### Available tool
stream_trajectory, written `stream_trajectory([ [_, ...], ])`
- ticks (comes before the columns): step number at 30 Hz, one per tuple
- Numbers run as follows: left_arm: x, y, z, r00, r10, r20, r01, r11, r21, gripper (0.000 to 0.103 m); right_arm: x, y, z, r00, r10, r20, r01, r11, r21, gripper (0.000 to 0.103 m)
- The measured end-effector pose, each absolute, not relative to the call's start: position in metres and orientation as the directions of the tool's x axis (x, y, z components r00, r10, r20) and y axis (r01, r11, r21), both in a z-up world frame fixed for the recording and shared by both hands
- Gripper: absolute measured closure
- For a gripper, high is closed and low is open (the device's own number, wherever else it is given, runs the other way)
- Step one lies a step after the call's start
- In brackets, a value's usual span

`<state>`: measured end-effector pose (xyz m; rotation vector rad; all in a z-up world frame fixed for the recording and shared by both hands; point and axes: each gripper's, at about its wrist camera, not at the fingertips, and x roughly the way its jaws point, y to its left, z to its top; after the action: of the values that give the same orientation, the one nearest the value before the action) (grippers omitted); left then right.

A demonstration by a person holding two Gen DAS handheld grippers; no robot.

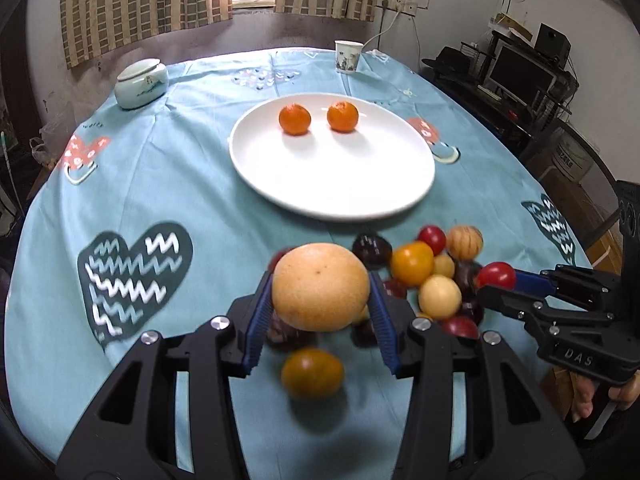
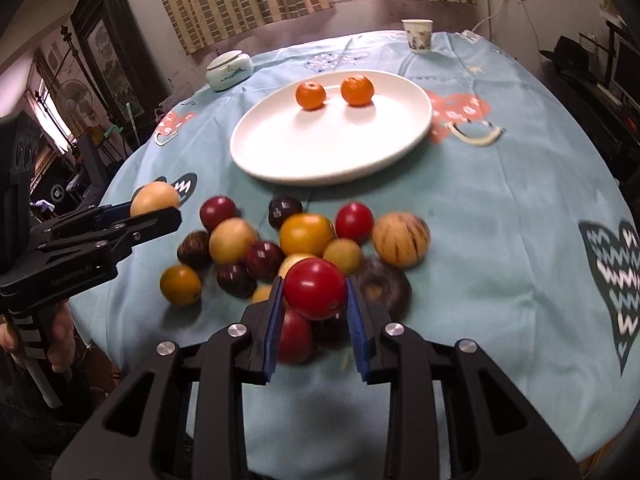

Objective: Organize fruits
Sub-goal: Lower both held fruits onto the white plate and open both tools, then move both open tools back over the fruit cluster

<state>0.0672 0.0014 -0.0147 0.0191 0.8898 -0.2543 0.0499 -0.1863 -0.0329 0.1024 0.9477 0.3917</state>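
Note:
My left gripper (image 1: 320,288) is shut on a pale yellow round fruit (image 1: 320,286) and holds it above the near end of the fruit pile (image 1: 432,276). My right gripper (image 2: 314,294) is shut on a red round fruit (image 2: 315,289) over the pile (image 2: 304,240). The left gripper also shows in the right wrist view (image 2: 160,210), and the right gripper in the left wrist view (image 1: 496,280). A white plate (image 1: 332,184) (image 2: 280,152) beyond the pile holds two oranges (image 1: 295,119) (image 1: 342,117).
The round table has a light blue cloth (image 1: 160,184). A lidded ceramic jar (image 1: 141,83) stands at the back left and a paper cup (image 1: 348,56) at the back. A desk with a monitor (image 1: 520,72) is off to the right.

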Motion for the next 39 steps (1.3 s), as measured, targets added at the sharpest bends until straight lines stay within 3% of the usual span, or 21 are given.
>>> stream_trajectory([
  [10, 0.177, -0.011, 0.000, 0.576, -0.190, -0.795, 0.221, 0.973, -0.073, 0.056, 0.152, -0.163, -0.008, 0.511, 0.365, -0.778, -0.317, 0.922, 0.224, 0.073],
  [18, 0.274, 0.000, -0.031, 0.508, -0.147, -0.849, 0.133, 0.987, -0.092, 0.056, 0.247, -0.137, -0.030, 0.487, 0.280, -0.827, -0.344, 0.932, 0.114, 0.072],
  [23, 0.293, 0.003, -0.050, 0.480, -0.152, -0.864, 0.119, 0.987, -0.108, 0.056, 0.279, -0.128, -0.048, 0.439, 0.332, -0.835, -0.352, 0.918, 0.180, 0.072],
  [32, 0.302, 0.009, -0.056, 0.465, -0.175, -0.868, 0.106, 0.984, -0.142, 0.056, 0.289, -0.116, -0.055, 0.467, 0.304, -0.831, -0.385, 0.915, 0.118, 0.072],
  [34, 0.299, 0.011, -0.049, 0.480, -0.180, -0.858, 0.098, 0.984, -0.151, 0.052, 0.288, -0.118, -0.054, 0.466, 0.303, -0.831, -0.386, 0.915, 0.117, 0.066],
  [36, 0.291, 0.011, -0.036, 0.514, -0.171, -0.840, 0.099, 0.985, -0.140, 0.036, 0.285, -0.120, -0.049, 0.476, 0.297, -0.828, -0.376, 0.920, 0.113, 0.048],
  [37, 0.285, 0.012, -0.027, 0.535, -0.169, -0.828, 0.099, 0.986, -0.138, 0.034, 0.283, -0.122, -0.045, 0.485, 0.295, -0.823, -0.371, 0.922, 0.112, 0.043],
  [39, 0.270, 0.012, -0.007, 0.566, -0.180, -0.805, 0.112, 0.984, -0.141, 0.033, 0.275, -0.127, -0.033, 0.504, 0.294, -0.812, -0.357, 0.927, 0.114, 0.043],
])
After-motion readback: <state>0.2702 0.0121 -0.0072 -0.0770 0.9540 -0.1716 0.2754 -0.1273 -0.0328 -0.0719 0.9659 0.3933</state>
